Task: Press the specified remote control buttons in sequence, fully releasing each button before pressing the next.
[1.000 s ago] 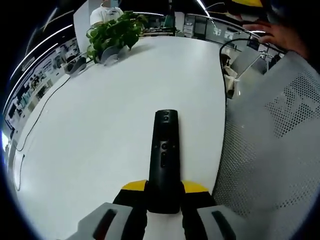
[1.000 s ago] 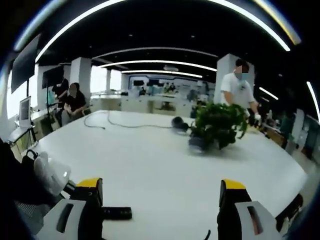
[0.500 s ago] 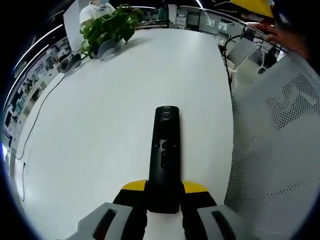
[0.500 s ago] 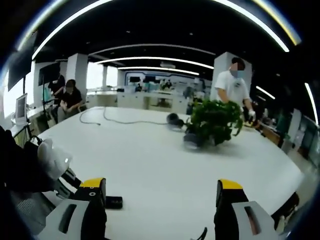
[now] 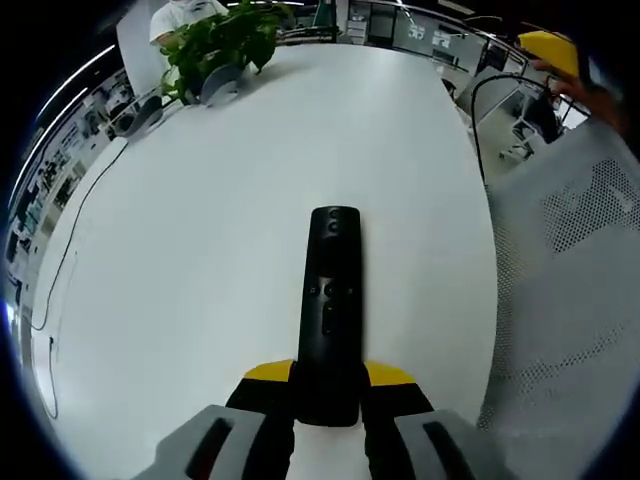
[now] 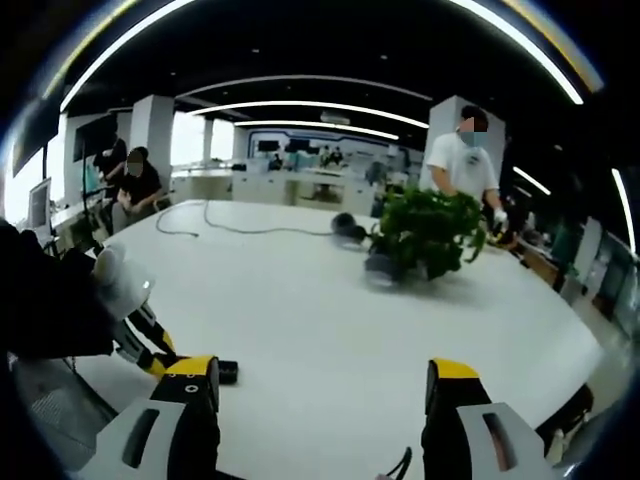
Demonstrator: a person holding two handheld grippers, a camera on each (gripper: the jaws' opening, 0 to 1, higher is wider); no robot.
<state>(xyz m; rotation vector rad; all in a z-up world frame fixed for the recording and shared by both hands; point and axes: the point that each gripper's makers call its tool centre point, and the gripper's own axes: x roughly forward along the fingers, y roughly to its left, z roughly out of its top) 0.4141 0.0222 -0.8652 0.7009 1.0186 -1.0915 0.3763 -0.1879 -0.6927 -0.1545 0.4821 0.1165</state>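
Observation:
A long black remote control point(image 5: 328, 310) points away from me over the white table point(image 5: 200, 250), buttons facing up. My left gripper point(image 5: 327, 385) is shut on its near end, yellow-tipped jaws on either side. In the right gripper view the far tip of the remote point(image 6: 228, 372) shows beside the left jaw, with the other gripper point(image 6: 135, 320) coming in from the left. My right gripper point(image 6: 325, 385) stands open above the table with nothing between its jaws.
A potted green plant point(image 6: 425, 235) stands far across the table point(image 6: 300, 300), also seen as a plant point(image 5: 220, 45) at the top left. A black cable point(image 5: 70, 250) runs along the table's edge. A white mesh chair point(image 5: 570, 300) is at the right. People stand and sit beyond.
Both views have shifted with the hands. The left gripper with the remote has tilted more over the table. In the right gripper view the remote tip sits closer to the left jaw.

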